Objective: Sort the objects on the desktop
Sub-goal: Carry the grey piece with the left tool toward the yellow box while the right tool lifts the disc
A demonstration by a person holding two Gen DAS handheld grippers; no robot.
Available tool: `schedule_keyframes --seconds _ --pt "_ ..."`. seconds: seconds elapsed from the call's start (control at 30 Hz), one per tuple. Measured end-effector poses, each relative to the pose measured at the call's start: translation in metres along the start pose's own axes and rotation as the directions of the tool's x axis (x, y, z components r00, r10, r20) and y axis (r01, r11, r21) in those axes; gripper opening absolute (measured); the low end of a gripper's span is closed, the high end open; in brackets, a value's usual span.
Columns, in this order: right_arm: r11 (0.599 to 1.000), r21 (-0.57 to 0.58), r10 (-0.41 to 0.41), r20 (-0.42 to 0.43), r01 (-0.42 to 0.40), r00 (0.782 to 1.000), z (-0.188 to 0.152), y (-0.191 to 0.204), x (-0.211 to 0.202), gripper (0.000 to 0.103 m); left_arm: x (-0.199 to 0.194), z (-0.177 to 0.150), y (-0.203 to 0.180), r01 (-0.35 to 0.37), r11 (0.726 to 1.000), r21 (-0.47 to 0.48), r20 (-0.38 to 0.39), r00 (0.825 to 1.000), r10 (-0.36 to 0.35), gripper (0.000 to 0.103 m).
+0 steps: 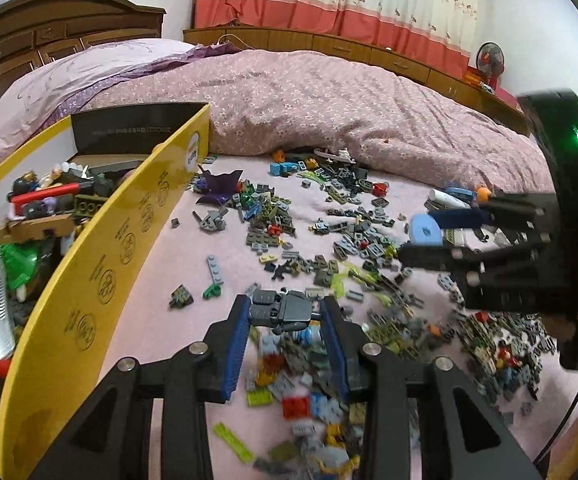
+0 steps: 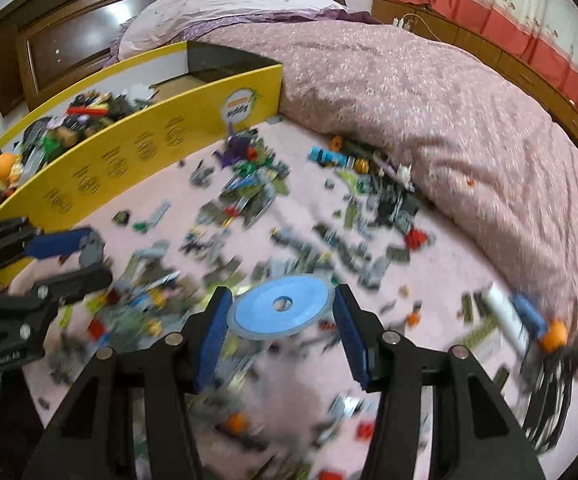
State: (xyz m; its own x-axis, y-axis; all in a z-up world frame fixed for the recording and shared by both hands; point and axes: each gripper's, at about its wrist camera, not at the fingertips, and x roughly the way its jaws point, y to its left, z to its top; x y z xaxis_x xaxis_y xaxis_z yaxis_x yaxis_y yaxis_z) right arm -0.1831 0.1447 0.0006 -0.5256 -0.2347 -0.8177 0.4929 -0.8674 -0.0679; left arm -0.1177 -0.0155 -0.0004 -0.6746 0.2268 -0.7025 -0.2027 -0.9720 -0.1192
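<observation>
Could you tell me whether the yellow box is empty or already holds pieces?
Partly filled: the yellow box holds a heap of toy pieces at its near end.

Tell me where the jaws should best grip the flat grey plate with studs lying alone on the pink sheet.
Grip the grey plate across its two long edges, near its middle, coming from above. It is narrow and long and lies flat, with bare sheet on both sides, so the jaws probably fit there.

Even, soft indoor light, no hard shadows. Fisheye bends everything toward black corners. Right wrist view smears bricks (image 2: 249, 216) from six to nine o'clock; left view sharper.
</observation>
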Motion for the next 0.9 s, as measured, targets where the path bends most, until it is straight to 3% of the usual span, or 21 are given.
schedule_keyframes --seconds 0.27,0.6,0.9 --pt "0.996 0.090 -0.016 -0.003 0.016 1.000 -0.038 0.024 -0.024 0.053 -0.032 -0.011 -0.001 -0.010 1.000 0.001 0.013 1.000 0.010 0.036" --pt "0.940 0.342 -0.001 -0.027 0.010 1.000 -0.082 0.035 -0.033 0.053 -0.061 -0.022 0.011 -0.027 1.000 0.001 0.034 0.999 0.027 0.036" --pt "0.932 0.362 -0.039 0.010 0.032 0.999 -0.086 0.057 -0.055 0.053 -0.076 -0.031 0.024 -0.043 0.999 -0.019 0.047 0.998 0.044 0.036"
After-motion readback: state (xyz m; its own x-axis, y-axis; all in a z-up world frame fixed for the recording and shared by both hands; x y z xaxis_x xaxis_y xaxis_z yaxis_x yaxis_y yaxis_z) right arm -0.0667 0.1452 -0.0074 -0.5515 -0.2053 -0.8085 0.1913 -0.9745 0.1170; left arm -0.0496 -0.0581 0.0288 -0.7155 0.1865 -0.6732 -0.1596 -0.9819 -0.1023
